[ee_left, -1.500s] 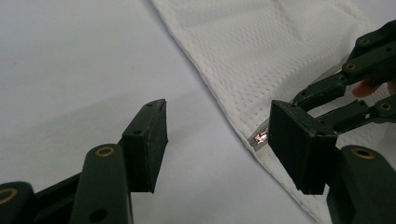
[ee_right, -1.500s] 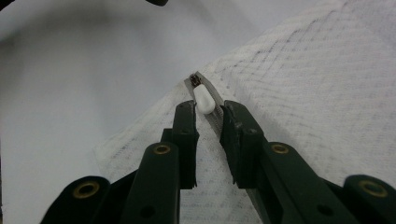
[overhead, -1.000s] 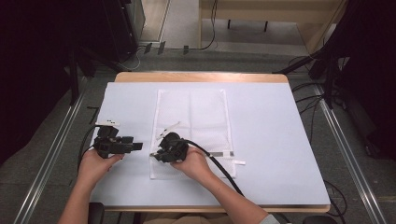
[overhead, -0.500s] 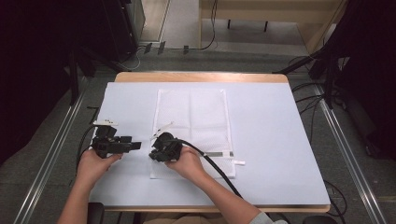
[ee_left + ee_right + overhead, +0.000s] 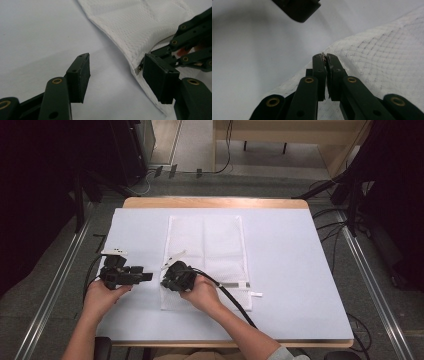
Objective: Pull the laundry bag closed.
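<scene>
High view, surface: a wooden table (image 5: 215,202) under a pale sheet (image 5: 300,270), with a white mesh bag (image 5: 207,245) lying flat down its middle.
High view, room: grey floor, metal rails at both sides, cables and dark stands behind.
High view, grippers: the left gripper (image 5: 142,277) rests on the sheet just left of the bag; the right gripper (image 5: 165,282) sits at the bag's left edge, near the front corner.
High view, hard to see: both pairs of jaws are too small to read; the right hand (image 5: 202,295) covers part of the bag.
High view, free room: wide bare sheet to the right.
Left gripper view: jaws stand apart with nothing between them, the bag's raised edge (image 5: 130,57) just behind the right-hand pad.
Left gripper view, cut off: the other gripper's linkage leaves the frame at the right.
Right gripper view: jaws have just been closing and now pinch the bag's edge (image 5: 324,58).
Right gripper view, blurred: the dark gripper part at the top.
</scene>
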The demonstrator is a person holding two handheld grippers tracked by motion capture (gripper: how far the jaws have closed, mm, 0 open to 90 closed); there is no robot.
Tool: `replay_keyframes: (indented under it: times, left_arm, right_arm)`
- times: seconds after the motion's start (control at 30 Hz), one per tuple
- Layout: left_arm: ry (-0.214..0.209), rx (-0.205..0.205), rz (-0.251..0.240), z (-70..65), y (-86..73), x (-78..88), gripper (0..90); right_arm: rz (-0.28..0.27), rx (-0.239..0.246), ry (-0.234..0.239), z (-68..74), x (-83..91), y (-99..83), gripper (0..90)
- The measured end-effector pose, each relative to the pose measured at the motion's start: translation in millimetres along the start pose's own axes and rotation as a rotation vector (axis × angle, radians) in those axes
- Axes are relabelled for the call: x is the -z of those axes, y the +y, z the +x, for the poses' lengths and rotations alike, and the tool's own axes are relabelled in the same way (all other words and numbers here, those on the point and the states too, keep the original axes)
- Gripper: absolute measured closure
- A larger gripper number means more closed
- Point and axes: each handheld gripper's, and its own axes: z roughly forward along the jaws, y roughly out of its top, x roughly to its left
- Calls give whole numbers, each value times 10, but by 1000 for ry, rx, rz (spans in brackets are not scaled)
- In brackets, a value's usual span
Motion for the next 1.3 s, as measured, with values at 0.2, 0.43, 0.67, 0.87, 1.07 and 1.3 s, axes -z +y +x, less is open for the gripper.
replay_keyframes:
  times: [0.2,0.43,0.67,0.87,1.07,1.3]
  left_arm:
    - [-26,-29,-10,-44,3,-7,399]
    - [-41,-50,0,-77,5,-26,401]
    - [-71,-80,19,-125,7,-71,398]
    - [-104,-118,46,-200,13,-137,398]
    - [-104,-130,72,-236,25,-205,402]
    - [-82,-163,109,-283,24,-272,491]
  right_arm:
    - [-11,-34,35,-52,81,64,881]
    - [-28,-21,18,-73,191,165,881]
    - [-34,-25,15,-140,269,227,881]
    - [-31,-16,21,-141,301,271,881]
    - [-43,-22,36,-141,311,280,881]
    - [-49,-12,79,-85,341,277,881]
